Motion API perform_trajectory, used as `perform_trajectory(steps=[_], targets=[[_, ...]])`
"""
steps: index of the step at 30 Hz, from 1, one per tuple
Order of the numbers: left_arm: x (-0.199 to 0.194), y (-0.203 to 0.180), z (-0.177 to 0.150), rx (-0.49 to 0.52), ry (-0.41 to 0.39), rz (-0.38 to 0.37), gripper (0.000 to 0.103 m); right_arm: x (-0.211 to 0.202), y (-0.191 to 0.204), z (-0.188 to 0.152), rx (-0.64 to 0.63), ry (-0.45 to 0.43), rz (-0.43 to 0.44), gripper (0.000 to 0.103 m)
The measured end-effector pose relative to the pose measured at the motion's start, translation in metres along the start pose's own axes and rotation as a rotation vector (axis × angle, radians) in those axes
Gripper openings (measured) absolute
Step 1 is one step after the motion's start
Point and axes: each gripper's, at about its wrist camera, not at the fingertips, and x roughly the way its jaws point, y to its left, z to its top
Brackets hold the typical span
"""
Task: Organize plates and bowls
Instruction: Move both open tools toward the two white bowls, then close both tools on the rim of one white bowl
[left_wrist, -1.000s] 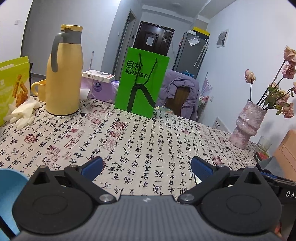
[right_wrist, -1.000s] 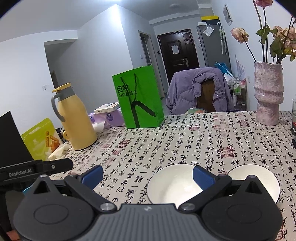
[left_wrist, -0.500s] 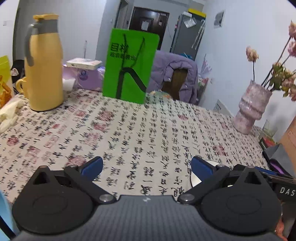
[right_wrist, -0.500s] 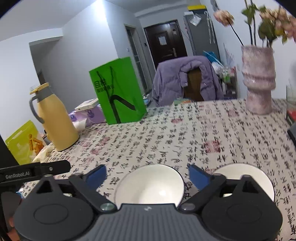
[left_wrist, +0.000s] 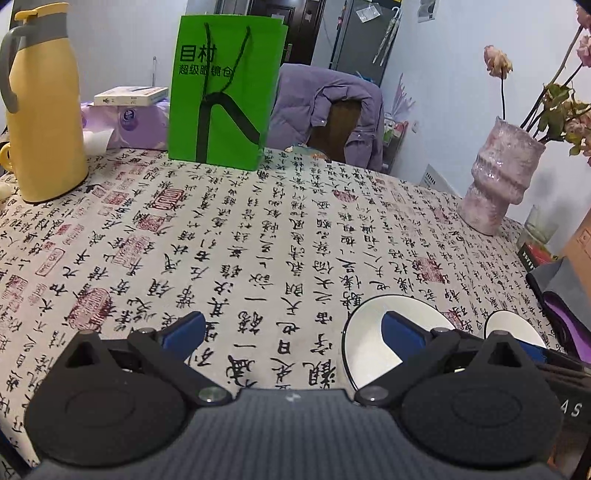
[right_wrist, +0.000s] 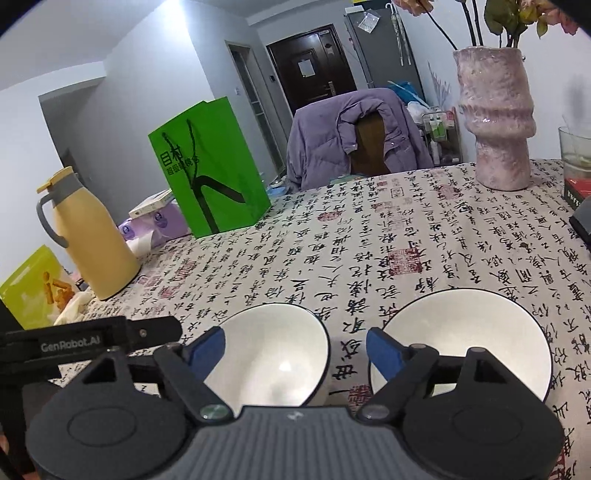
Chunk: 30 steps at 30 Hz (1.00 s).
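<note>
Two white bowls with dark rims stand side by side on the calligraphy tablecloth. In the right wrist view the left bowl (right_wrist: 280, 354) lies between the open jaws of my right gripper (right_wrist: 295, 349), and the right bowl (right_wrist: 465, 343) is partly behind its right finger. In the left wrist view the left bowl (left_wrist: 369, 332) shows behind the right finger of my open, empty left gripper (left_wrist: 293, 332), and the other bowl (left_wrist: 513, 326) sits further right. The left gripper's body (right_wrist: 85, 343) shows at the left of the right wrist view.
A yellow thermos jug (left_wrist: 40, 107), a green paper bag (left_wrist: 225, 92) and a pink vase with dried roses (left_wrist: 498, 181) stand along the far side. A purple tissue pack (left_wrist: 125, 122), a jacket-draped chair (left_wrist: 332, 114), a glass (right_wrist: 576, 155) and dark items (left_wrist: 554, 288) edge the table.
Both grippers have swung rightward and forward. The bowls have come into the left wrist view. In the right wrist view the bowls are larger and the left one now sits between the jaws.
</note>
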Motion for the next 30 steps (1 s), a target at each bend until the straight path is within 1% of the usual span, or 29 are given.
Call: perform_trajectory(steps=[3,10,14,19,23,28,29,30], targets=[[0.005,-0.003,-0.001,0.0,0.017,0.01,0.103,0.004,0.002,-0.003,-0.023,-0.011,-0.041,0.082],[0.012,-0.006,-0.001,0.013,0.032,0.04,0.103,0.005,0.001,-0.007,-0.035,-0.031,-0.077,0.075],[0.016,-0.004,-0.001,0.001,0.048,0.051,0.103,0.006,-0.001,-0.007,-0.035,-0.035,-0.087,0.071],[0.015,-0.002,-0.001,-0.009,0.054,0.059,0.103,0.001,-0.006,-0.007,-0.004,-0.054,-0.071,0.064],[0.011,-0.002,-0.001,-0.007,0.041,0.066,0.103,-0.004,-0.007,-0.007,0.004,-0.07,-0.046,0.055],[0.01,-0.007,-0.001,0.007,0.036,0.07,0.103,-0.004,-0.006,-0.008,0.0,-0.065,-0.033,0.051],[0.01,-0.008,-0.001,0.011,0.035,0.069,0.103,-0.003,-0.007,-0.008,0.0,-0.06,-0.035,0.049],[0.01,-0.01,-0.001,0.015,0.034,0.068,0.103,-0.003,-0.007,-0.009,0.002,-0.056,-0.035,0.045]])
